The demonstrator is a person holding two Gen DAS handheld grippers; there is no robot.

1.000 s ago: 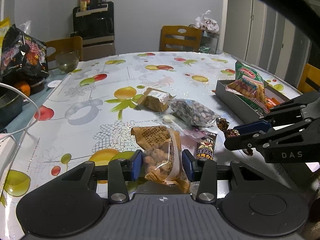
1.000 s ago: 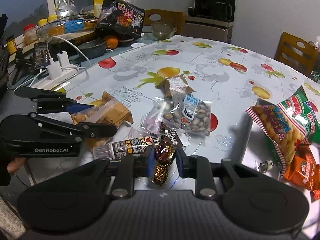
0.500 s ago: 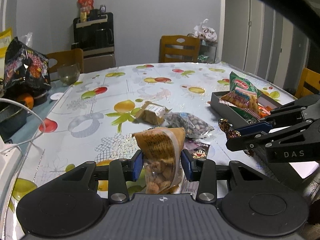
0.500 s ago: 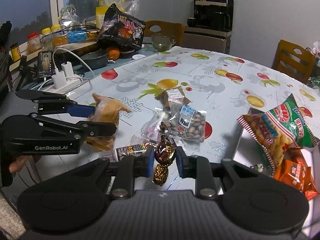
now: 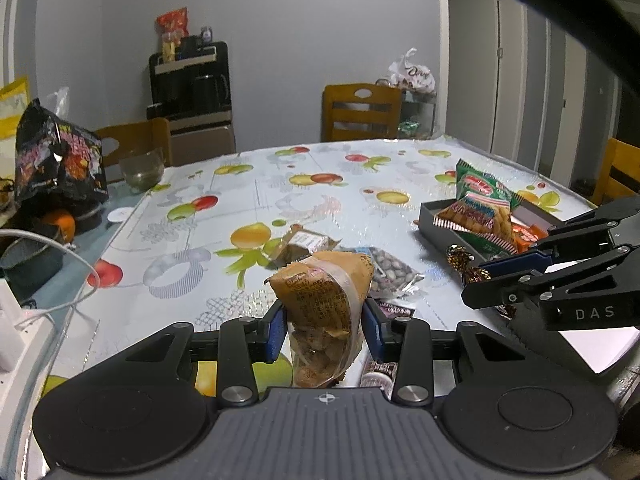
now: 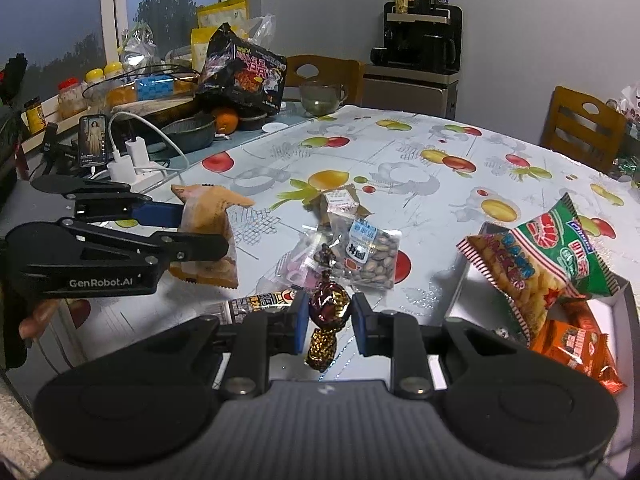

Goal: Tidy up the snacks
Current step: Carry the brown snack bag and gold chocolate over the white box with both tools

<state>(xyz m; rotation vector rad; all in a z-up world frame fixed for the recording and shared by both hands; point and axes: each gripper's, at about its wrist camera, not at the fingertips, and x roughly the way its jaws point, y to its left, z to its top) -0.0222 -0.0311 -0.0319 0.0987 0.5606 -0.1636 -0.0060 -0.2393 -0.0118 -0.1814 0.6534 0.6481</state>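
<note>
My left gripper (image 5: 325, 330) is shut on a tan snack bag (image 5: 322, 312) with a clear window and holds it upright above the table; the bag also shows in the right wrist view (image 6: 208, 240). My right gripper (image 6: 329, 322) is shut on a foil-wrapped candy (image 6: 326, 314), dark red and gold, lifted off the table; the candy shows in the left wrist view (image 5: 466, 266). A dark tray (image 5: 428, 216) at the right holds a green-and-red chip bag (image 6: 540, 256) and orange packets (image 6: 576, 340).
On the fruit-print tablecloth lie a bag of nuts (image 6: 366, 254), a small brown packet (image 6: 340, 202), a pink wrapper (image 6: 298, 270) and a snack bar (image 6: 260, 302). At the left edge are a power strip (image 6: 132, 168), a phone (image 6: 93, 140), pans and a black noodle bag (image 6: 244, 74). Chairs surround the table.
Both grippers have risen from the table. The left one lifted the tan snack bag upright; the right one lifted the foil candy. Both stayed shut on their loads.
</note>
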